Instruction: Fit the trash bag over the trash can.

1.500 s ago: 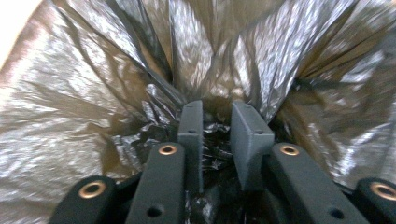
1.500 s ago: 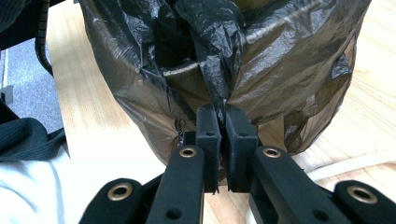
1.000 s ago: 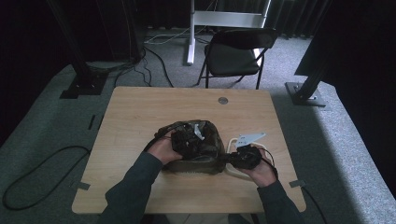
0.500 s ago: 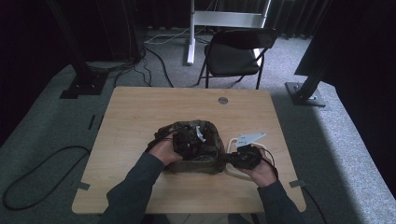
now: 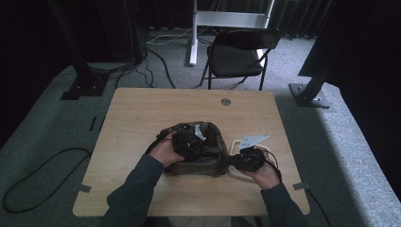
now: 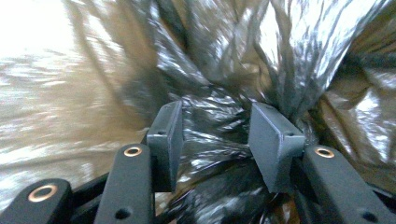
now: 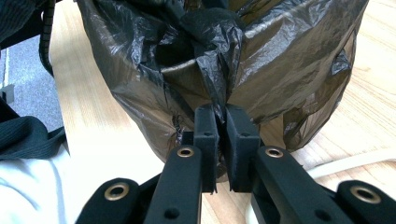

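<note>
A dark, see-through plastic bag lies bunched over a round container in the middle of the table. My left gripper rests on top of the bag. In the left gripper view it is open, with crumpled bag film lying between and beyond its jaws. My right gripper is at the bag's right side. In the right gripper view it is shut on a gathered fold of the bag, and the container's rim shows through the plastic.
A white cable loops on the table by the right gripper. A small round metal disc sits near the table's far edge. A black folding chair stands behind the table, and a black cable lies on the floor at left.
</note>
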`<state>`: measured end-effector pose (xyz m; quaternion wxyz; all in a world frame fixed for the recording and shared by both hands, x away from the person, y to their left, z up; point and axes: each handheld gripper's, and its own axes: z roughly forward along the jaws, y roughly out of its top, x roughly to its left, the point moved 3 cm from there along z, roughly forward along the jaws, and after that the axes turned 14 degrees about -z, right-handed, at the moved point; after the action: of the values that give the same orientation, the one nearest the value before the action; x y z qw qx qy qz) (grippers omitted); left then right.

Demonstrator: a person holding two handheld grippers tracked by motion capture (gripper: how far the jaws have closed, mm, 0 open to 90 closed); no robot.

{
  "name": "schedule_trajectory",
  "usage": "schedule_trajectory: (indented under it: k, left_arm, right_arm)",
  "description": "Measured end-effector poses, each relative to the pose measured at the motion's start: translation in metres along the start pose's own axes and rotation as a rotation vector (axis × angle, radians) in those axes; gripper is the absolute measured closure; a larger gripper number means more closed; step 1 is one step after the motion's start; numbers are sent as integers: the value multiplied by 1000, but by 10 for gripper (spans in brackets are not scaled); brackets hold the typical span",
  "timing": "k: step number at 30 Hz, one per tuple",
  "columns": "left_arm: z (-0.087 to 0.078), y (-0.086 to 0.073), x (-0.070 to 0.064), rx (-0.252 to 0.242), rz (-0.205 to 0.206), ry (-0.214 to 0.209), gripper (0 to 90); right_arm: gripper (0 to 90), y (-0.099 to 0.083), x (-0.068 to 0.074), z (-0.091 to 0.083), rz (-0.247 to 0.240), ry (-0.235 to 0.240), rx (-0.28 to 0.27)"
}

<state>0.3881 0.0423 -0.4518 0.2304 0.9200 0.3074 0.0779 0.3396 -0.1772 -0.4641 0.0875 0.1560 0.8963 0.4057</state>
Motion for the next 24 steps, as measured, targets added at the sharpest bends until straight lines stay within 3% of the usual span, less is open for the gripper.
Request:
schedule_trajectory:
  k: [4,10,13,14,17,18,21,24]
  left_arm:
    - [-16,-1,4,-91,-32,-21,557]
    - [-42,-1,8,-247,-92,-92,603]
    - [-49,-3,11,-277,-114,-96,614]
    - [-55,-6,15,-293,-136,-105,615]
    - [-58,-9,18,-308,-151,-107,615]
    - [-64,-15,20,-334,-175,-112,615]
    - [-70,-22,20,-368,-189,-115,615]
    - [-80,-37,21,-411,-212,-93,615]
  right_arm:
    - [841,0,0,0,-1,-1,-1]
    - [794,0,0,1,0,-8,2]
    - [770,0,0,0,-1,-17,-1]
    - [711,1,-1,-2,4,-25,-11]
    - [672,1,-2,-3,5,-28,-23]
    - [644,1,-2,-5,9,-37,-37]
    - [630,2,-3,-8,12,-50,-45]
    - [620,2,-4,-12,17,-70,-66]
